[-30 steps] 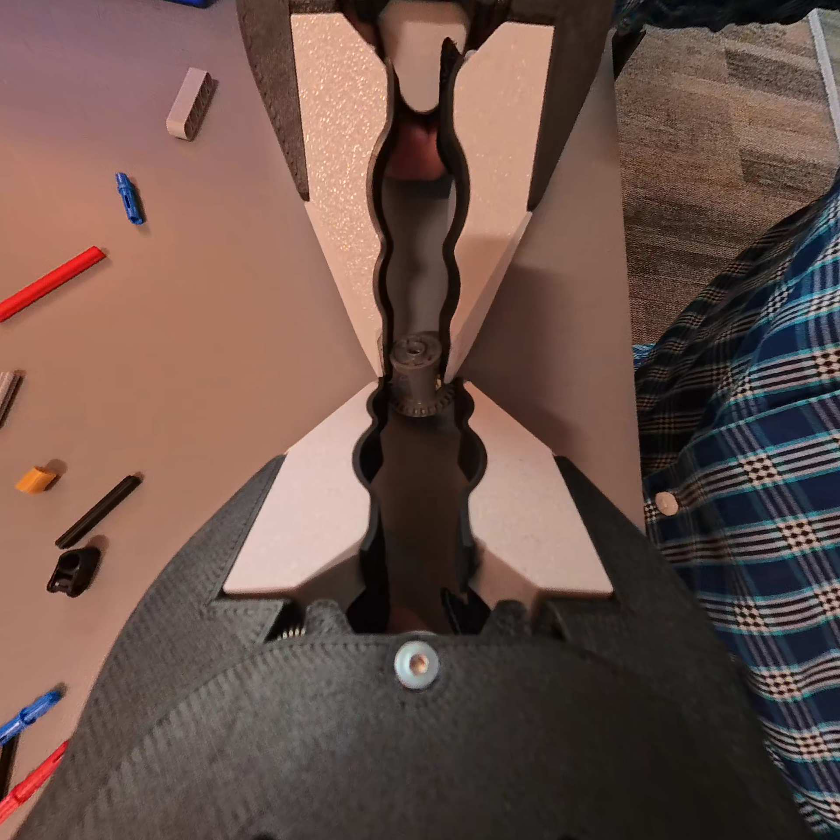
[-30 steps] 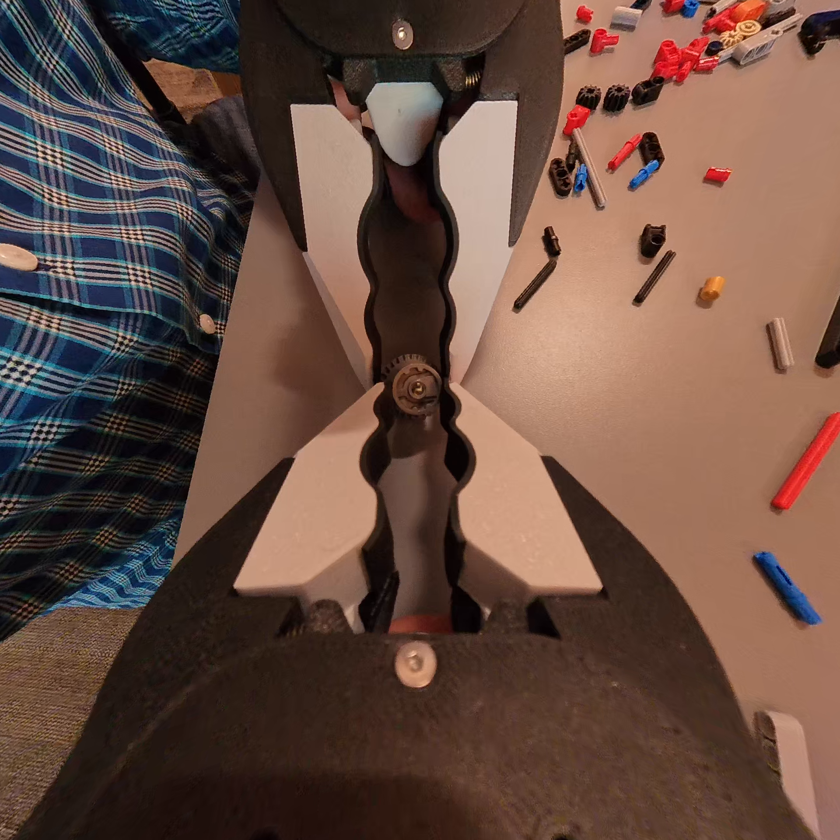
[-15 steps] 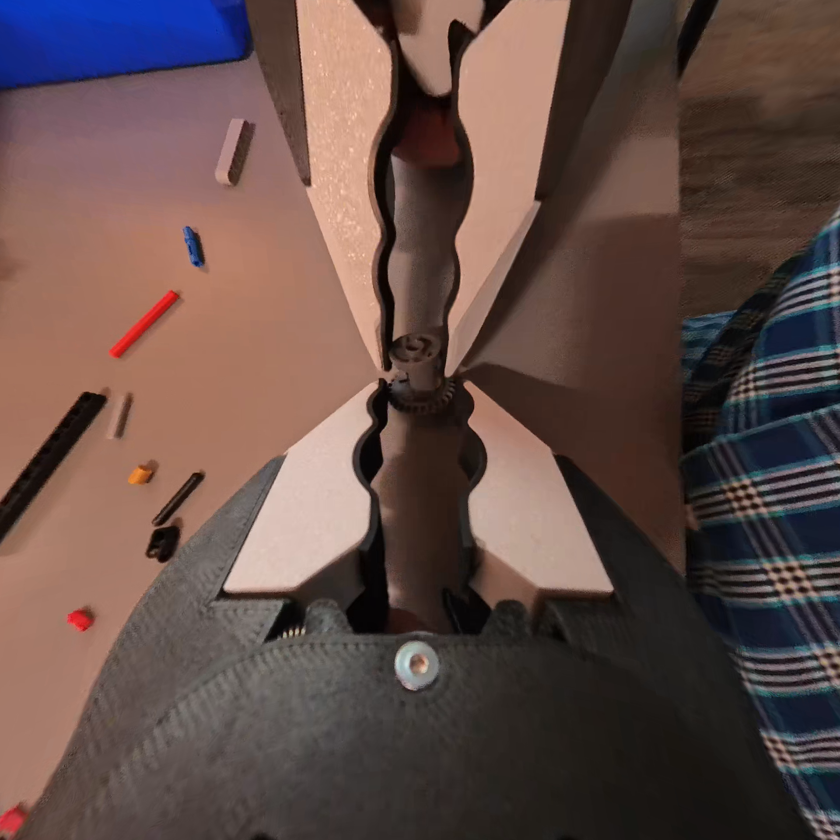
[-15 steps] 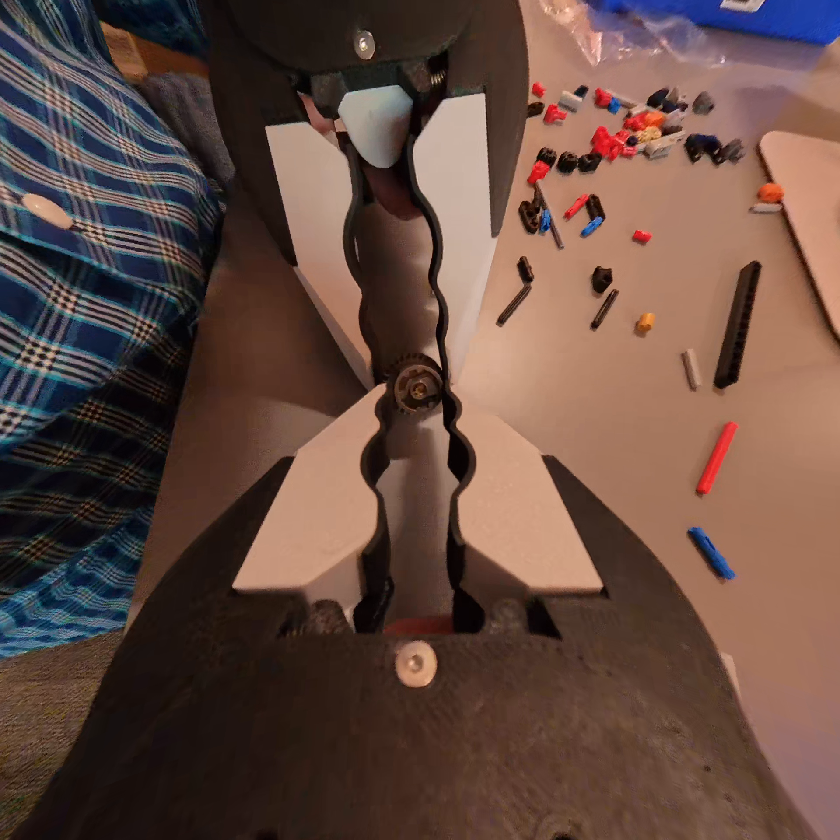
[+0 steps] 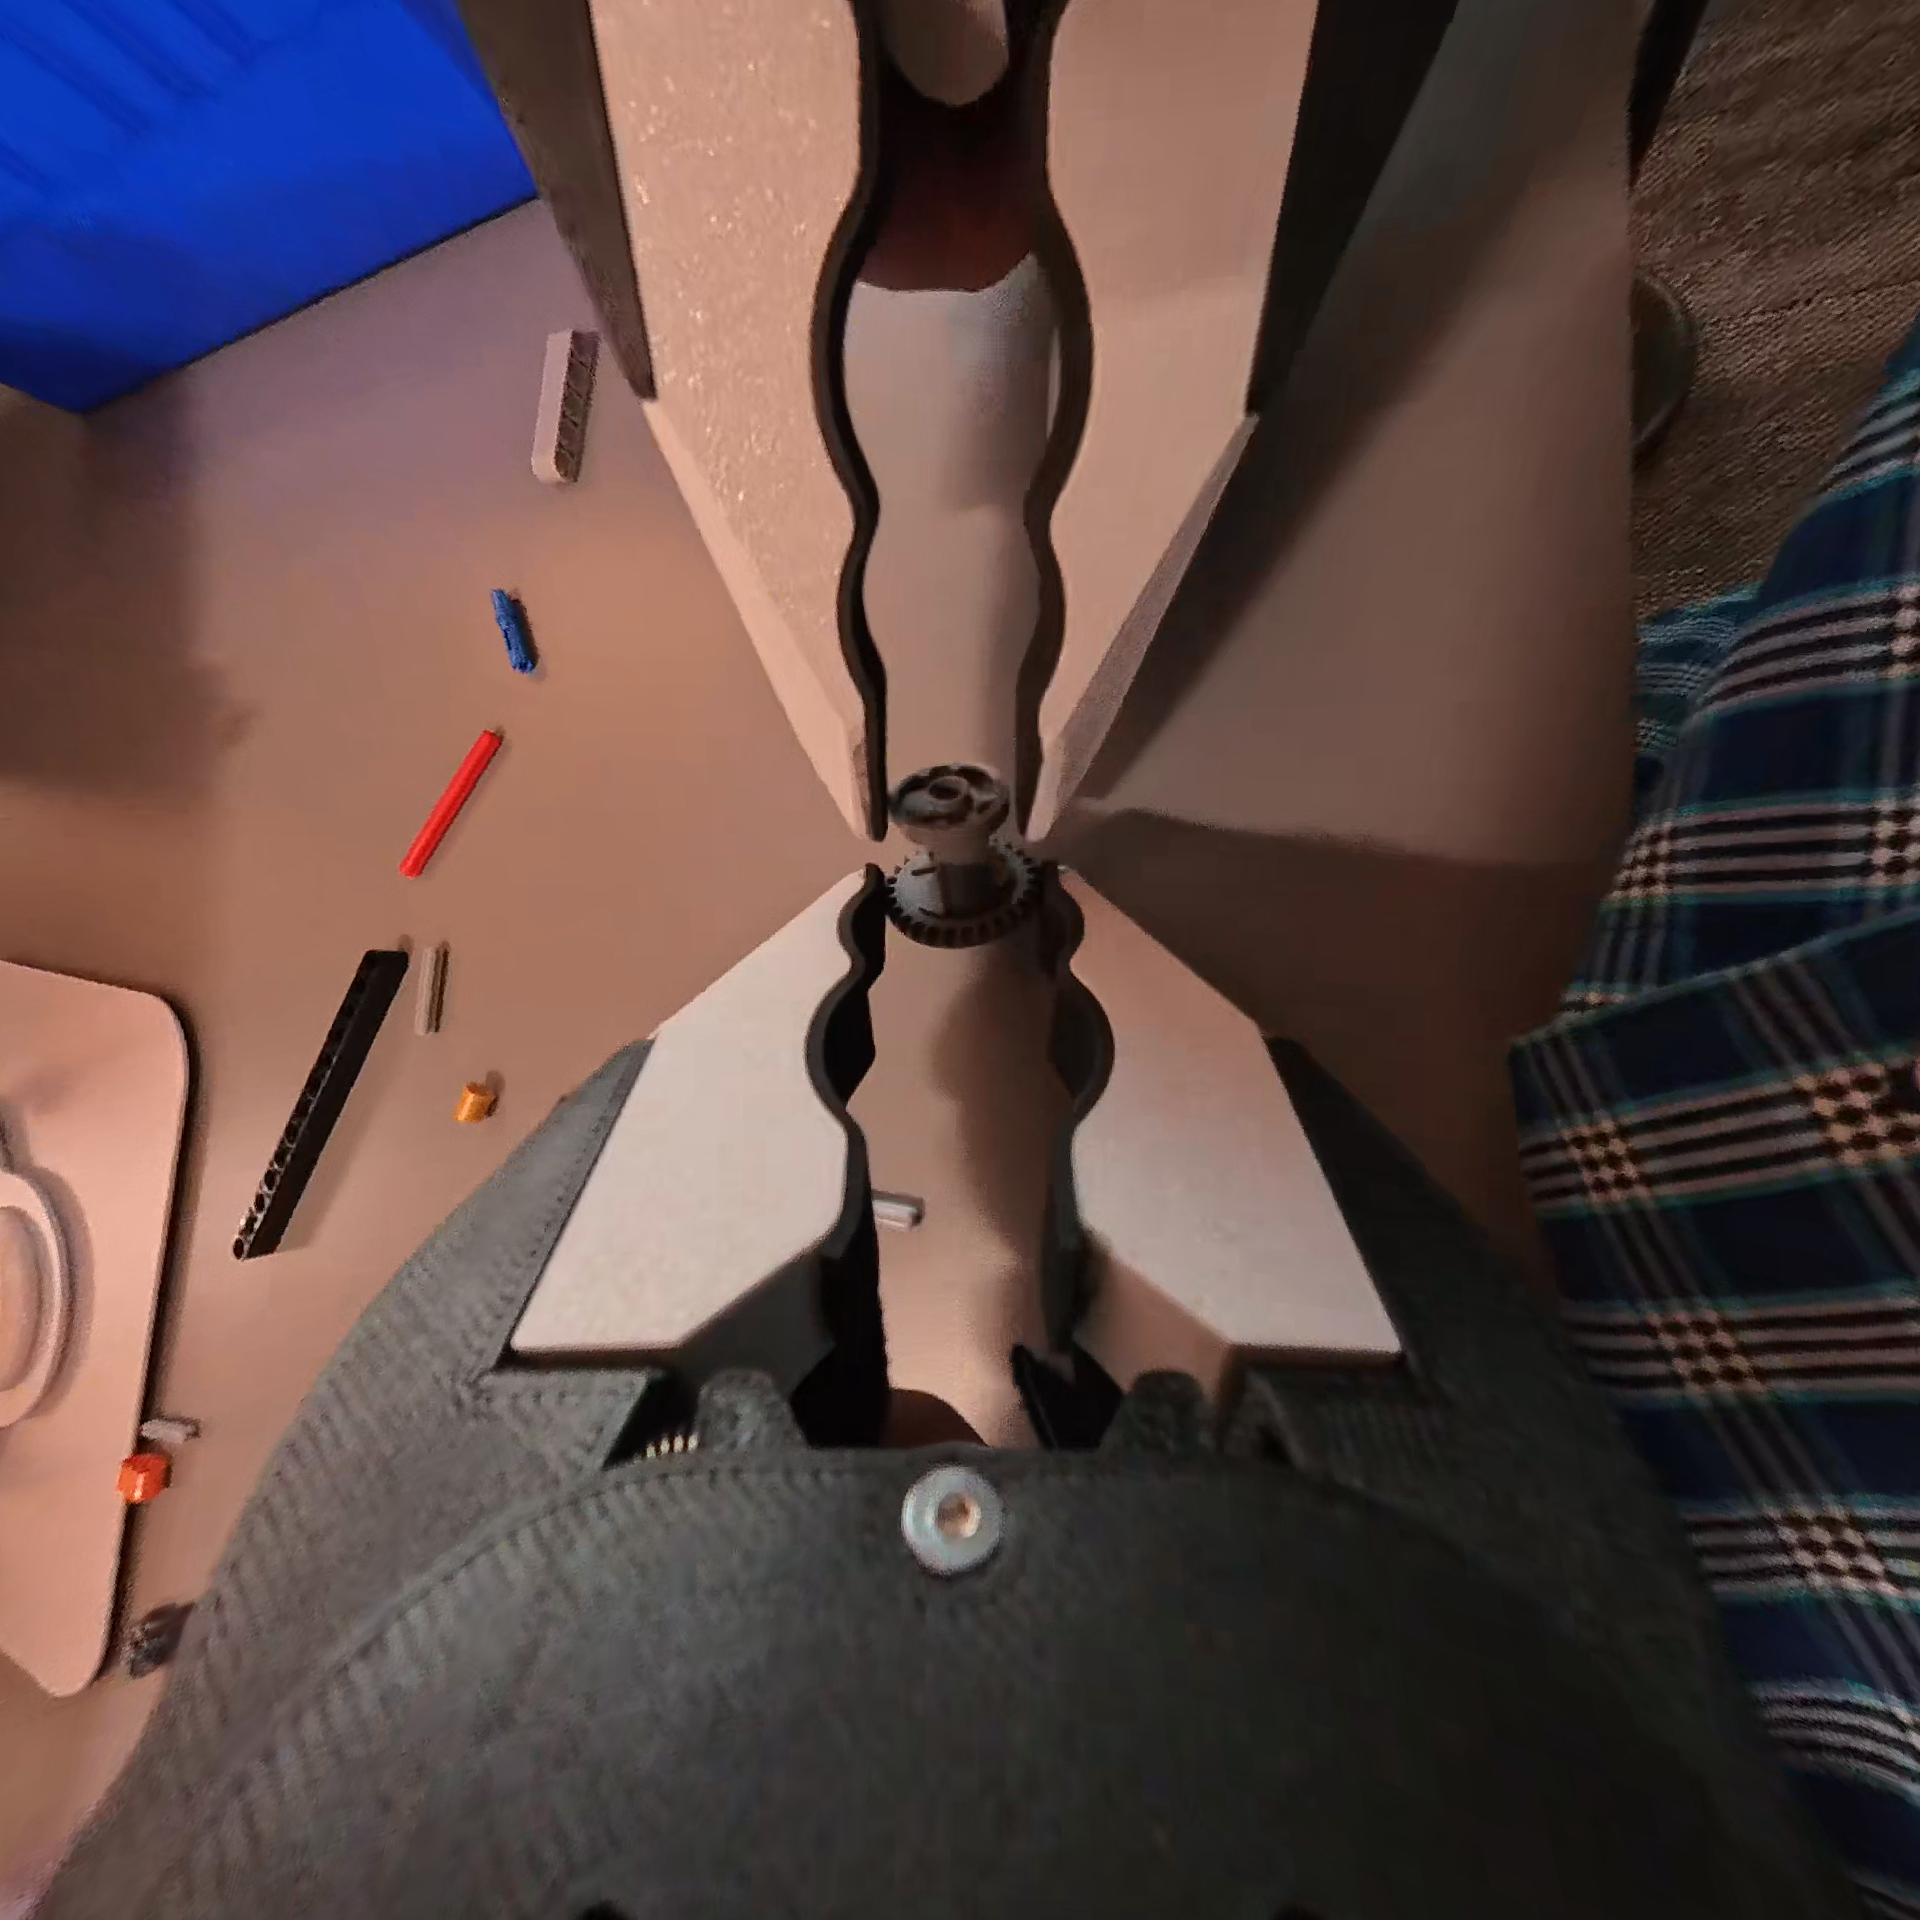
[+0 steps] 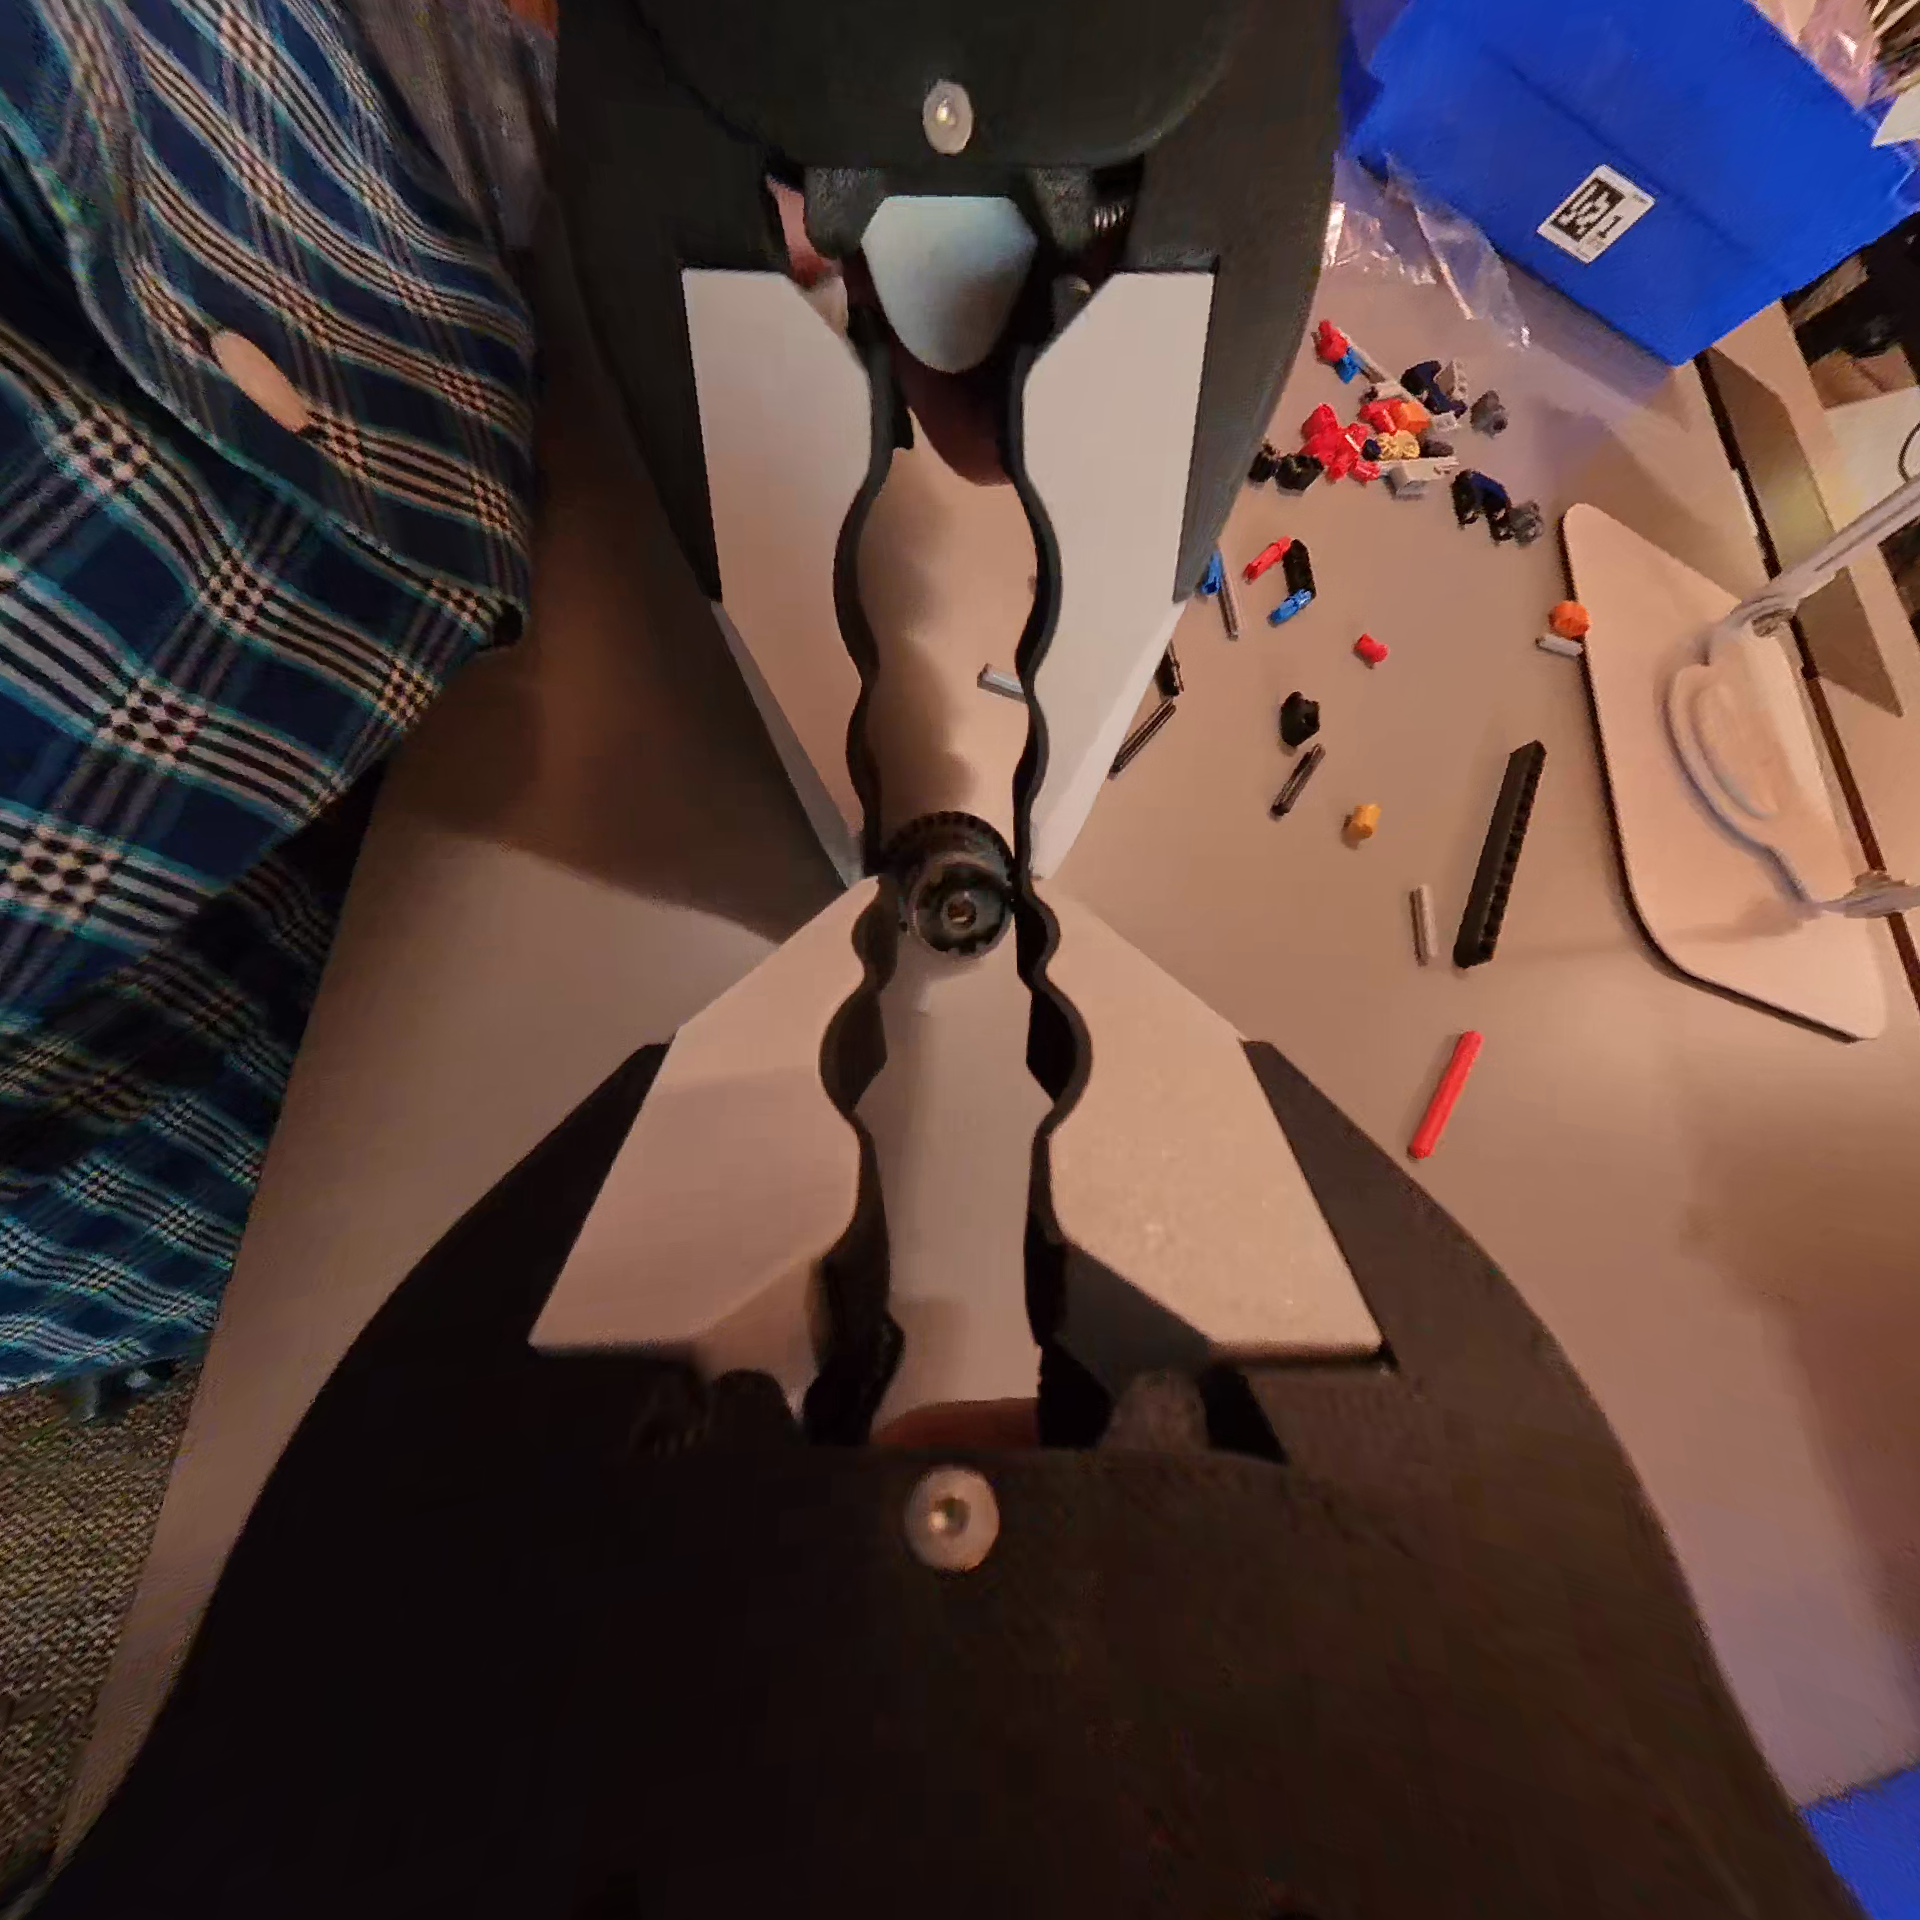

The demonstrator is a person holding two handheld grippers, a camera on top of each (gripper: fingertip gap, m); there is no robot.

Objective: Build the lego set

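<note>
My two grippers meet tip to tip above the table's near edge, with a small dark grey gear assembly between them. In the left wrist view, my left gripper [image 5: 956,909] is shut on the toothed gear [image 5: 956,920]. The right gripper's tips come in from the top of that view and close on the round hub [image 5: 948,805]. In the right wrist view, my right gripper [image 6: 951,914] is shut on the hub [image 6: 954,909]. The toothed gear [image 6: 940,836] sits behind it in the left gripper's tips. The two pieces look joined on one axis.
Loose pieces lie on the table: a red axle [image 5: 452,805], a blue pin [image 5: 514,631], a long black beam [image 5: 317,1101], a grey beam [image 5: 566,405] and a mixed pile [image 6: 1382,436]. A blue box [image 6: 1621,156], a pale rounded board [image 6: 1714,831] and a plaid shirt [image 6: 208,623] border the area. Only a small space, under 4 cm, lies between the two pairs of fingers. My left gripper's tips are some 12 cm from the blue pin [image 5: 514,631].
Both grippers have risen together away from the table, so the loose pieces look smaller and the blue box and board have come into view. Both grips are unchanged.
</note>
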